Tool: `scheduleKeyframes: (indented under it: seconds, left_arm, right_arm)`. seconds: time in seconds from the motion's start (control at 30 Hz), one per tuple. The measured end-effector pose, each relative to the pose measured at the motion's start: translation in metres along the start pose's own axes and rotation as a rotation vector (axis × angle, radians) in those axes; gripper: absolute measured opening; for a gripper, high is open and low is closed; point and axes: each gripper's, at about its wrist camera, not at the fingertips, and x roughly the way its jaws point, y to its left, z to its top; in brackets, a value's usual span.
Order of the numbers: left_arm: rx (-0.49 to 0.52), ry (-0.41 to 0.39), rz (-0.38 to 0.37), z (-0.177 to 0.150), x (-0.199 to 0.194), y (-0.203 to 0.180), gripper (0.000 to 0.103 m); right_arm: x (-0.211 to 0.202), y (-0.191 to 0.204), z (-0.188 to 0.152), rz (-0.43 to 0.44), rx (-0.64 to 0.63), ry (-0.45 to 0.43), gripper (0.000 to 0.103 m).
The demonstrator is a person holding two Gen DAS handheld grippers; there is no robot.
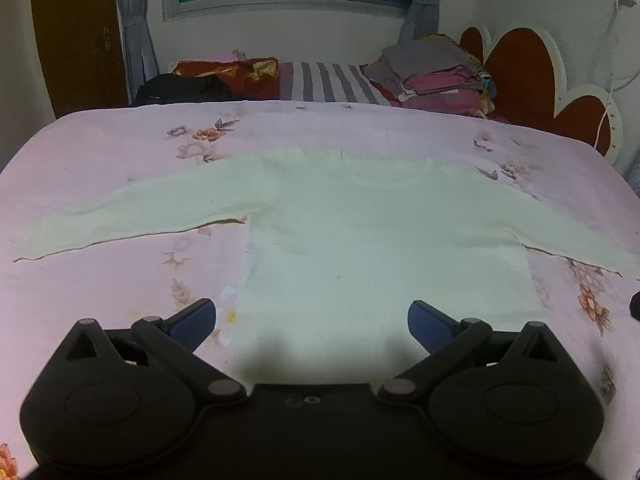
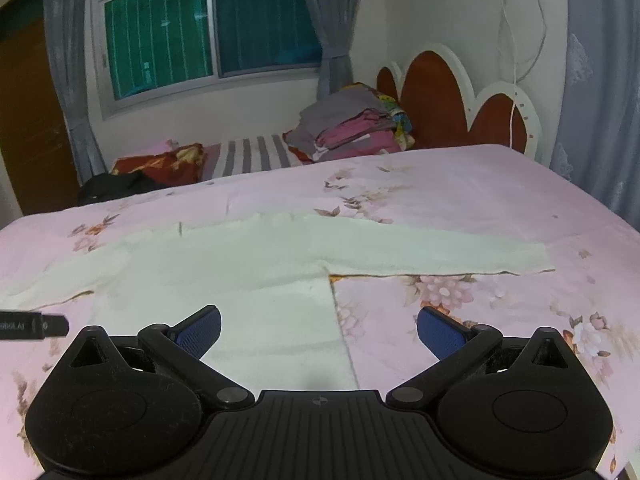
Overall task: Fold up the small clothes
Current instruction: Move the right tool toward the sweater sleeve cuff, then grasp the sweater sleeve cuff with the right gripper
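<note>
One pale cream long-sleeved knit top [image 1: 360, 220] lies flat on the pink floral bedsheet [image 1: 120, 136]; left tool [image 1: 312, 320] and right tool [image 2: 319, 326] both gape wide, holding nothing.

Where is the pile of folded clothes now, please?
The pile of folded clothes lies at the far end of the bed, right of centre in both views, against the red headboard, beyond the white sweater.

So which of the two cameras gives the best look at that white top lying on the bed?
The left wrist view: the white top lies nearly whole there, body and both sleeves spread. The right wrist view shows one sleeve fully, but the other runs off the picture's edge.
</note>
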Motion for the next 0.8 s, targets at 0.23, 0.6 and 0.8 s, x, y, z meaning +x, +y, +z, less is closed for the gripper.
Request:
scheduleKeyframes:
  seconds: [0.23,0.6,0.8]
  left_arm:
    - [-0.043,0.011,0.016,0.013,0.030,-0.018,0.102]
    - [-0.021,0.046,0.065,0.034,0.087,-0.080,0.102]
    - [0.004,0.051,0.086,0.043,0.113,-0.108,0.102]
  right_arm:
    - [0.042,-0.042,0.014,-0.028,0.019,0.009,0.103]
    - [0.120,-0.146,0.031,-0.086,0.067,0.036,0.102]
    - [0.157,-0.203,0.035,-0.153,0.105,0.073,0.095]
